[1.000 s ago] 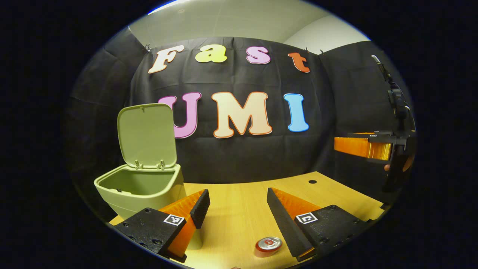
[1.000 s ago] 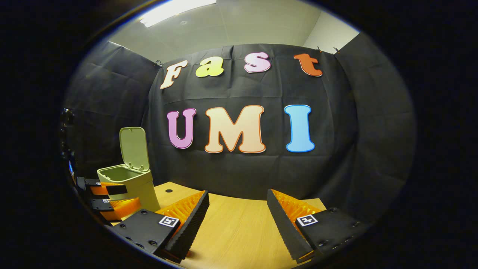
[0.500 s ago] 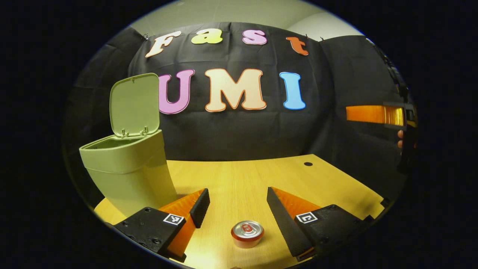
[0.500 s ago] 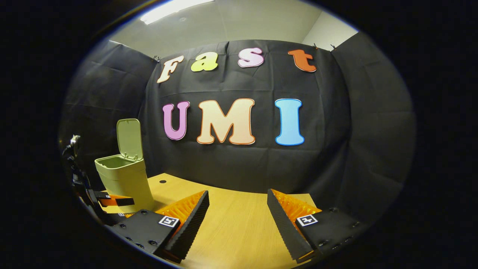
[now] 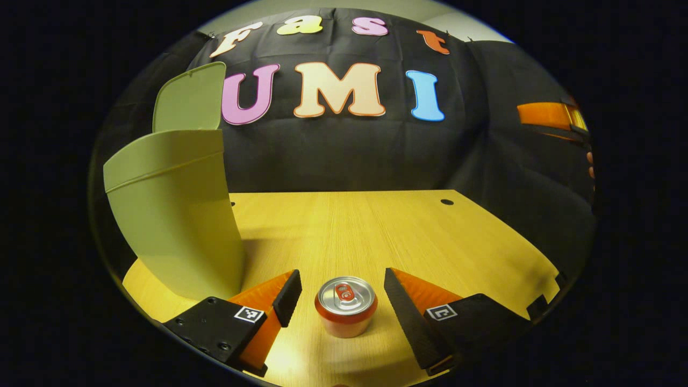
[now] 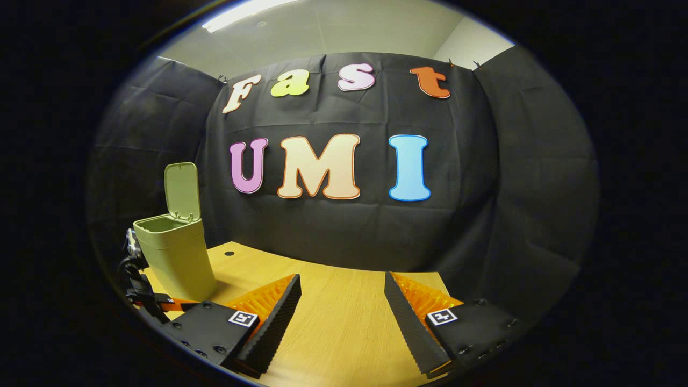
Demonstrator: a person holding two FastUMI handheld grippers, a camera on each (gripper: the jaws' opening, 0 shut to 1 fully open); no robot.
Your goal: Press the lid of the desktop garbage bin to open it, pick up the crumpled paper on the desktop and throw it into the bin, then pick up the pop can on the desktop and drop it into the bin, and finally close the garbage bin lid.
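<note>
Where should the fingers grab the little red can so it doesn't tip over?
Grip the pop can on its round side wall, about halfway up, one finger on each side. It stands upright on the desktop, pull tab up, so coming in level from the front, as the left gripper is placed, looks best. Its fingers are open with the can between them, not touching yet.

recording booth | black cloth wall [image 6: 510, 177] | wooden desktop [image 5: 376, 231]

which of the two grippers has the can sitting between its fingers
The left gripper: the pop can stands upright between its open fingers. The right gripper has only bare table between its.
</note>
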